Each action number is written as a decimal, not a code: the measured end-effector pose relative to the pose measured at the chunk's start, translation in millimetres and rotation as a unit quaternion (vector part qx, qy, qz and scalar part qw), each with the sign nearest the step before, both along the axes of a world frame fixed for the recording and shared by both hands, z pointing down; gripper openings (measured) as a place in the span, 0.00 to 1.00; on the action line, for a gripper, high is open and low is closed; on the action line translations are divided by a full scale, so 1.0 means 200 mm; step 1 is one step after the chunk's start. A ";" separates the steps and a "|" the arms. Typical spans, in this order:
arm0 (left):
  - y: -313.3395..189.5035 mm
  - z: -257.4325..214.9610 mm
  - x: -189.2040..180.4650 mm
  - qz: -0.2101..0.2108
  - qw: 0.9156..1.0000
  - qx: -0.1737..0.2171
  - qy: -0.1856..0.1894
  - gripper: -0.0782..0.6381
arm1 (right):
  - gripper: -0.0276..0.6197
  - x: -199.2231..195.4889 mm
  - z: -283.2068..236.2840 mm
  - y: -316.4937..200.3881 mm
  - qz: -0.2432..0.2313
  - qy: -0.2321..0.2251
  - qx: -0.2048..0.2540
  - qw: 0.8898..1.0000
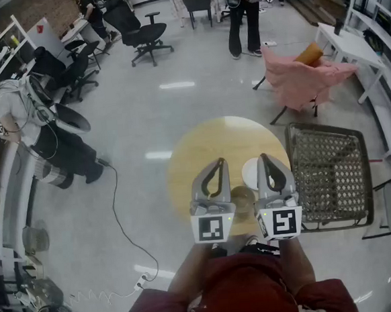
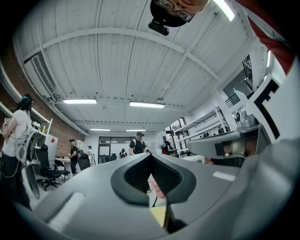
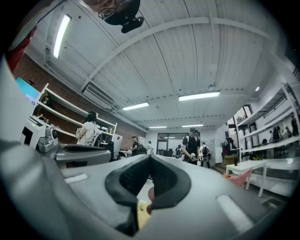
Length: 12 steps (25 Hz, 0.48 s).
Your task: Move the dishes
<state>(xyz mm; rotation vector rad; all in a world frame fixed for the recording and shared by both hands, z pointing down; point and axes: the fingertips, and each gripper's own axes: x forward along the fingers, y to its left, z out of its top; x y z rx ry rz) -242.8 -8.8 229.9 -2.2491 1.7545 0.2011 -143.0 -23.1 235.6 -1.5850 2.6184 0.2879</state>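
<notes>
Head view, tongs: the left tongs and right tongs hover closed and empty, side by side over the bench near its 5 o'clock edge. We judge them poised rather than reaching.
Head view, dishes: a white dish and a small brown dish sit untouched between the two tools, at the bench's 4 o'clock.
Left gripper view: the tips meet on nothing and tilt towards the ceiling, so we see no dish.
Right gripper view: these too are pressed together, empty and aimed above the bench.

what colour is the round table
Pale yellow; the table shows best in the head view.
</notes>
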 end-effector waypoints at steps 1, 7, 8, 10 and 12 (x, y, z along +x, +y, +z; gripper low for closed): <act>0.00 -0.01 0.00 0.000 1.000 0.004 -0.018 0.12 | 0.05 0.00 -0.01 -0.01 0.001 0.000 0.001 1.000; 0.00 -0.01 0.03 0.002 1.000 0.001 -0.020 0.12 | 0.05 0.03 0.00 -0.02 0.005 0.001 0.000 1.000; 0.00 -0.01 0.04 0.003 0.999 0.001 -0.046 0.12 | 0.05 0.03 0.00 -0.02 0.005 0.000 0.000 1.000; 0.00 0.00 0.05 0.002 1.000 -0.001 -0.024 0.12 | 0.05 0.04 0.01 -0.02 0.006 -0.001 -0.003 1.000; 0.00 0.00 0.05 0.003 1.000 -0.002 -0.009 0.12 | 0.05 0.05 0.01 -0.02 0.007 -0.003 -0.006 1.000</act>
